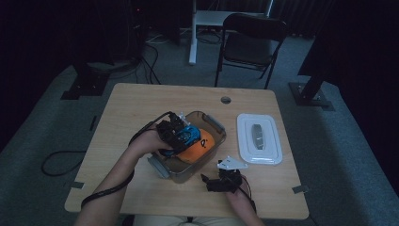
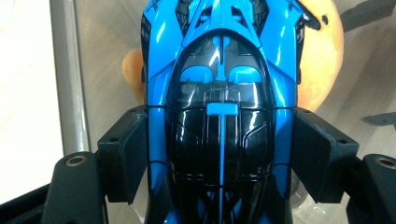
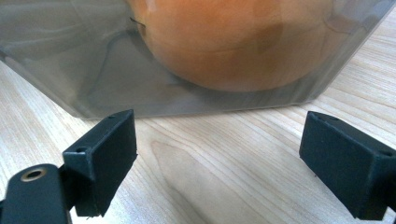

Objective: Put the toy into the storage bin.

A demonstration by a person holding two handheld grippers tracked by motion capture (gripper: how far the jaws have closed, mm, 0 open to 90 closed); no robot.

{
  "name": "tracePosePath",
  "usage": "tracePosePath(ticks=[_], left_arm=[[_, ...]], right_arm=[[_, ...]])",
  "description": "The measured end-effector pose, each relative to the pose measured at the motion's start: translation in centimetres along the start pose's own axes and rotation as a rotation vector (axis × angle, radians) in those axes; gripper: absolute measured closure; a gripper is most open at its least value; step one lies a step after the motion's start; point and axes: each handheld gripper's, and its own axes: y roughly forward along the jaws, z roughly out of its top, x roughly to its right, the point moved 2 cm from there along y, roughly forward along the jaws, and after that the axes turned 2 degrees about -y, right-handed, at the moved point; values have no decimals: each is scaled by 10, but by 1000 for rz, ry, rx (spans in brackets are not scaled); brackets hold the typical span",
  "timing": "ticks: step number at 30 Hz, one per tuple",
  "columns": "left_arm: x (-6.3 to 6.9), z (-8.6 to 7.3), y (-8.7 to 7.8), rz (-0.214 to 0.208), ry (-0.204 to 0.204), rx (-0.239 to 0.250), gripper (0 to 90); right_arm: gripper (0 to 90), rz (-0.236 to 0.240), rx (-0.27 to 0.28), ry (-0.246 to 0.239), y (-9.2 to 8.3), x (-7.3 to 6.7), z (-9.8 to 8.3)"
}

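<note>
Toy car (image 2: 219,116) between left claw (image 2: 219,154) pads

Room: dim, dark walls | Floor (image 1: 42,127): grey carpet, black cables trailing at left | Table (image 1: 141,101): light wood, round cable hole (image 1: 226,100) | Folding chair (image 1: 251,44): black, beyond table | Desk leg (image 1: 192,33): white, behind | Stand bases (image 1: 313,94): black, either side

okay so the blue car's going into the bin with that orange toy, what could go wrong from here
1. The left gripper grips the glossy toy car by its sides; it could slip or tilt when let go.
2. The orange toy takes up much of the bin, so the car may land on it and roll or sit crooked.
3. The right gripper is open just short of the bin wall, not holding it, so a push could shift the bin.
</note>
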Motion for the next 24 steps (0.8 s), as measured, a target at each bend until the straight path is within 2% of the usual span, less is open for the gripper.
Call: tracePosePath(ticks=[4, 11, 13, 14, 15, 18, 19, 20, 22, 24], left_arm=[[2, -1, 4, 8, 9, -29, 259], [3, -6, 1, 8, 9, -22, 248], [3, -6, -6, -17, 3, 21, 196], [3, -6, -6, -17, 3, 21, 190], [3, -6, -15, -9, 0, 52, 190], [1, -7, -26, -5, -4, 78, 143], [0, -8, -29, 9, -3, 86, 118], [-1, -9, -32, 24, -9, 94, 109], [-4, -12, -38, 19, -14, 121, 109], [-8, -16, -43, 32, -23, 143, 109]], right_arm=[[108, 2, 0, -4, -1, 0, 0], [108, -1, 4, 2, -2, 2, 1], [108, 2, 4, 5, -2, 2, 1], [108, 2, 4, 5, -2, 2, 1], [108, -1, 4, 3, -2, 2, 1], [108, -2, 4, 3, -2, 2, 2], [108, -2, 4, 2, -2, 2, 2], [108, -3, 6, 1, -3, 2, 2], [108, -2, 9, 0, -4, 2, 3], [108, -9, 11, -3, -4, 3, 4]])
